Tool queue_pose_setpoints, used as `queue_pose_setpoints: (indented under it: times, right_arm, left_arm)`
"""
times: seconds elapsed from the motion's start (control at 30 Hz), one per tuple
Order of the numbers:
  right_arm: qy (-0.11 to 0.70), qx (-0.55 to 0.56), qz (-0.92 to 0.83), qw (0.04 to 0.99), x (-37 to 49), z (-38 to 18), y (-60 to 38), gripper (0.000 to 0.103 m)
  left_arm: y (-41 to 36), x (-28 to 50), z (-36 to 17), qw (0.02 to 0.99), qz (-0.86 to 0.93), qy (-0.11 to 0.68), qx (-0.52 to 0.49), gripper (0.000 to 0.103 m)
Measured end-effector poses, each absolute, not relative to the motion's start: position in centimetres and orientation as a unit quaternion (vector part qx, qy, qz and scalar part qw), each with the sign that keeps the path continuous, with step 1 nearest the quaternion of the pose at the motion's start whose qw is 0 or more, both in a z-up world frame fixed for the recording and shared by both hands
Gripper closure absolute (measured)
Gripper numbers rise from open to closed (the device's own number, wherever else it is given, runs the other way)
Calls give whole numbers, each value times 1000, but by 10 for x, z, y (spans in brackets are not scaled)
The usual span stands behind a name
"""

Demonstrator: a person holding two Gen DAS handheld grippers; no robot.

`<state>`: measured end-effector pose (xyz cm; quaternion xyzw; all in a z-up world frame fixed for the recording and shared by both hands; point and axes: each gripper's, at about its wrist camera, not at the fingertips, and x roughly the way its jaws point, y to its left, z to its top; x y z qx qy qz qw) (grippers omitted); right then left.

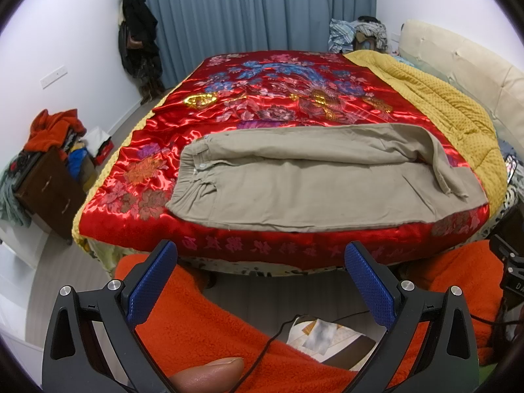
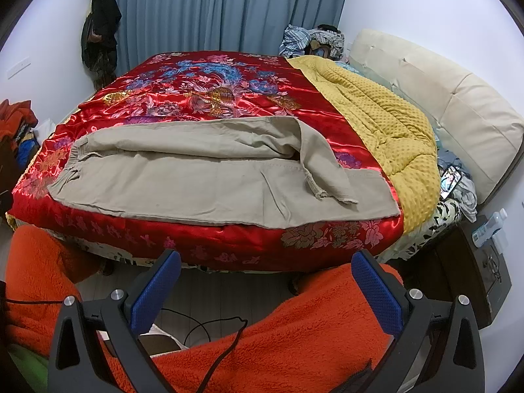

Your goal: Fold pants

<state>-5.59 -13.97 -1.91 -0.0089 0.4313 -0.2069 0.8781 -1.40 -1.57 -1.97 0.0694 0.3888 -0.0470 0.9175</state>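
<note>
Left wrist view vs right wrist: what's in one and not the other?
Only the left wrist view shows a fingertip at the bottom edge and the brown cabinet piled with clothes. Only the right wrist view shows the dark nightstand with bottles and the phone on the bed's edge. Both show the khaki pants on the red bedspread, yellow blanket, blue curtain, and open tongs, left and right.

Text | red bedspread (image 1: 262, 104): row of pink embroidered characters along front edge, not legible | black device (image 1: 514, 281) at right edge: white letters "DA", remainder cut off
</note>
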Motion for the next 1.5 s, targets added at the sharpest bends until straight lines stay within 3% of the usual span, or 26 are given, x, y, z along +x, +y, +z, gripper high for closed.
queue_pose_setpoints:
  times: [1.5]
  right_arm:
    - [430, -8, -206, 879, -56, -19, -139, 0]
  left_arm:
    - [-21, -8, -9, 920, -57, 375, 101, 1]
